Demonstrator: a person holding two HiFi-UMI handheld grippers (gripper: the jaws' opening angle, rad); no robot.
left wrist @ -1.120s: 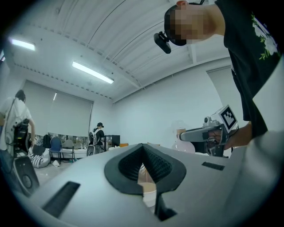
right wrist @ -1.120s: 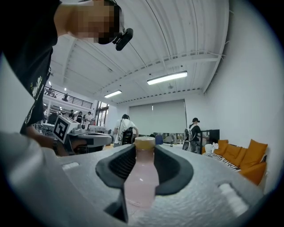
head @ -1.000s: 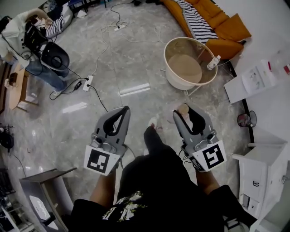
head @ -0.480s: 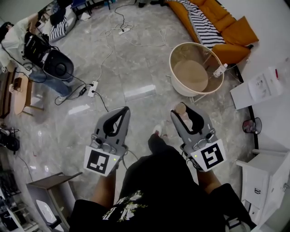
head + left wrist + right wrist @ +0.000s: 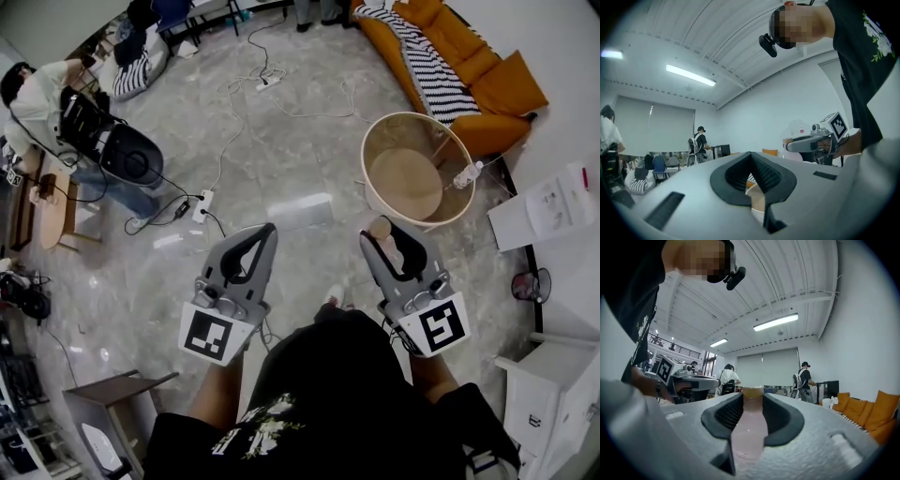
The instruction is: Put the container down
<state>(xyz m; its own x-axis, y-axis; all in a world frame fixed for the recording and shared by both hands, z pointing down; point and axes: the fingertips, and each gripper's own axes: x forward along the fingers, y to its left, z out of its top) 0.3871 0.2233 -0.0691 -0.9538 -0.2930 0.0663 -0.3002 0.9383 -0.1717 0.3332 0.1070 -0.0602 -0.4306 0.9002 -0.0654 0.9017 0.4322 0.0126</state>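
Observation:
The container is a pale pink bottle (image 5: 388, 247) with a tan cap. It lies level between the jaws of my right gripper (image 5: 384, 226), which is shut on it. In the right gripper view the bottle (image 5: 749, 427) fills the gap between the dark pads, and its cap pokes out past the fingertips. My left gripper (image 5: 265, 231) is held level beside it at the same height. It is shut, its tips meet, and nothing is in it (image 5: 751, 154). Both grippers hover over the grey marble floor, short of a round beige tub (image 5: 365, 165).
A second small bottle (image 5: 466, 175) rests on the tub's far rim. An orange sofa (image 5: 469, 42) with a striped cloth stands behind it. Cables and a power strip (image 5: 202, 204) cross the floor. A person with black gear (image 5: 66, 108) is far left, and white furniture (image 5: 553, 394) is on the right.
Both grippers have been carried forward together, still gripping as before. The tub and sofa have drawn closer and now sit lower in the head view.

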